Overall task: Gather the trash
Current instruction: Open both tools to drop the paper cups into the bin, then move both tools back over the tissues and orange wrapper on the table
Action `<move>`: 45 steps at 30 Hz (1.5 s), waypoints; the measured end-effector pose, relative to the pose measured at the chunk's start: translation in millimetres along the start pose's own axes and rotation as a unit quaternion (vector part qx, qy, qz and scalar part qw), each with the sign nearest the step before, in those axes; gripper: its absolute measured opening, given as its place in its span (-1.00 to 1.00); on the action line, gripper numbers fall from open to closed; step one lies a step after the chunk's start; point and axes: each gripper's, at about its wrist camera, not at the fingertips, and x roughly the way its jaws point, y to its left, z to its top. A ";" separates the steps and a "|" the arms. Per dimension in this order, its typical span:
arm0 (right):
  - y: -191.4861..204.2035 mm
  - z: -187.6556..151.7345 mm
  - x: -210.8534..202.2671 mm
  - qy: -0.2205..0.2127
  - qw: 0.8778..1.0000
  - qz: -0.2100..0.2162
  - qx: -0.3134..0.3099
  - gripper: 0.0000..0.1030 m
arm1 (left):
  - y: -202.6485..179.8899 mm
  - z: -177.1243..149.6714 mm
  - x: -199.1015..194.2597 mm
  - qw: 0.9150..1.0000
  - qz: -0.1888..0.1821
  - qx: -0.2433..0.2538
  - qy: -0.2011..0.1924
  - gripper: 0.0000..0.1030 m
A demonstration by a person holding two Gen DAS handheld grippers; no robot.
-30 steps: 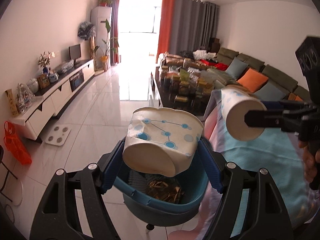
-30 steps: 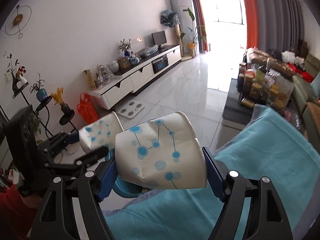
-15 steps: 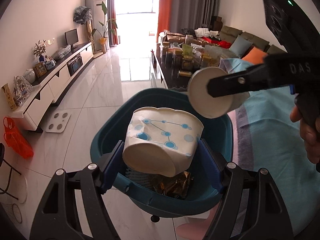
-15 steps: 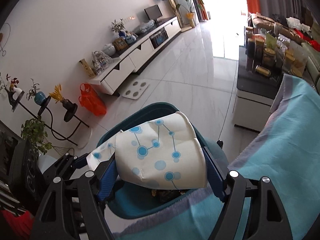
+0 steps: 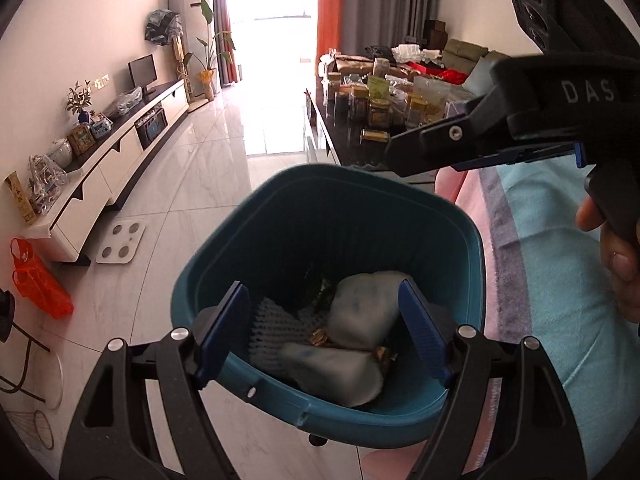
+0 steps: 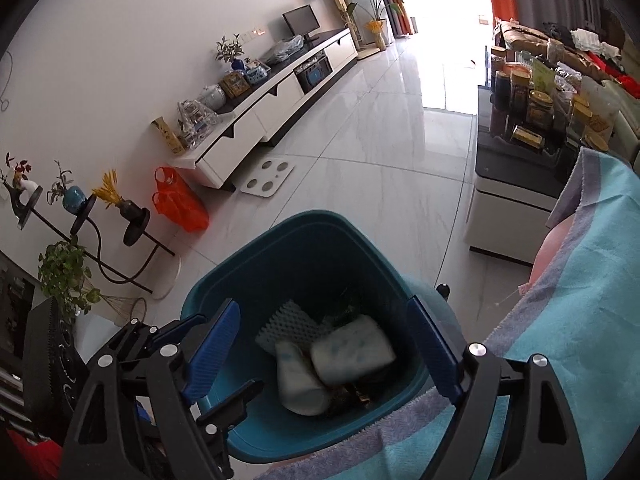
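A teal trash bin (image 5: 280,216) stands on the floor beside the table; it also shows in the right wrist view (image 6: 304,240). Two crushed paper cups with blue dots lie inside it, one (image 5: 364,308) above the other (image 5: 332,372), and both show in the right wrist view (image 6: 352,348) (image 6: 298,380). White foam netting (image 5: 272,328) and gold wrappers lie with them. My left gripper (image 5: 320,328) is open and empty over the bin. My right gripper (image 6: 326,352) is open and empty over the bin; its body (image 5: 520,120) crosses the left wrist view.
A table with a teal cloth (image 6: 580,320) is at the right, next to the bin. A dark coffee table (image 5: 360,120) loaded with jars stands beyond. A white TV cabinet (image 6: 256,120), a floor scale (image 6: 268,178) and an orange bag (image 6: 176,200) lie left.
Both grippers opened over the bin and let go of their paper cups. Both cups now lie inside the bin.
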 end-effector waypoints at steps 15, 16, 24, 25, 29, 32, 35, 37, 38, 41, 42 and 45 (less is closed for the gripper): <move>7.7 -9.4 -51.5 -0.051 0.999 -0.008 -0.013 0.69 | 5.7 5.9 -57.5 0.998 0.026 -0.023 -0.054 0.71; 9.5 -13.0 -59.7 -0.060 0.998 -0.009 -0.015 0.74 | 4.7 5.1 -63.9 0.998 0.027 -0.024 -0.058 0.75; 13.4 -45.9 -111.7 -0.113 0.993 -0.025 -0.019 0.87 | -0.9 14.7 -119.0 0.993 0.039 -0.048 -0.103 0.89; 12.3 -52.8 -120.0 -0.120 0.992 -0.028 -0.017 0.87 | -1.8 16.1 -126.0 0.992 0.038 -0.049 -0.107 0.89; 6.1 -79.6 -150.8 -0.144 0.989 -0.040 -0.007 0.87 | -9.8 21.3 -153.6 0.990 0.033 -0.049 -0.129 0.89; -2.5 -104.2 -175.6 -0.165 0.985 -0.050 0.004 0.87 | -21.8 25.0 -175.3 0.988 0.016 -0.048 -0.148 0.89; -12.3 -130.9 -203.4 -0.190 0.979 -0.064 0.024 0.87 | -39.1 29.1 -193.1 0.986 -0.007 -0.042 -0.163 0.89; -20.9 -145.9 -219.2 -0.204 0.975 -0.072 0.044 0.87 | -54.2 32.3 -203.9 0.985 -0.022 -0.030 -0.171 0.89; -24.1 -153.6 -226.4 -0.210 0.973 -0.075 0.050 0.87 | -60.8 33.4 -207.7 0.984 -0.028 -0.024 -0.174 0.89; -32.2 -178.8 -247.9 -0.231 0.966 -0.096 0.070 0.87 | -82.4 37.5 -220.4 0.981 -0.059 -0.014 -0.185 0.89; -36.3 -188.8 -256.7 -0.239 0.962 -0.105 0.079 0.87 | -88.6 38.3 -223.7 0.980 -0.071 -0.011 -0.184 0.89; -45.7 -213.5 -275.6 -0.261 0.951 -0.131 0.099 0.87 | -111.5 39.7 -230.7 0.978 -0.096 0.003 -0.185 0.89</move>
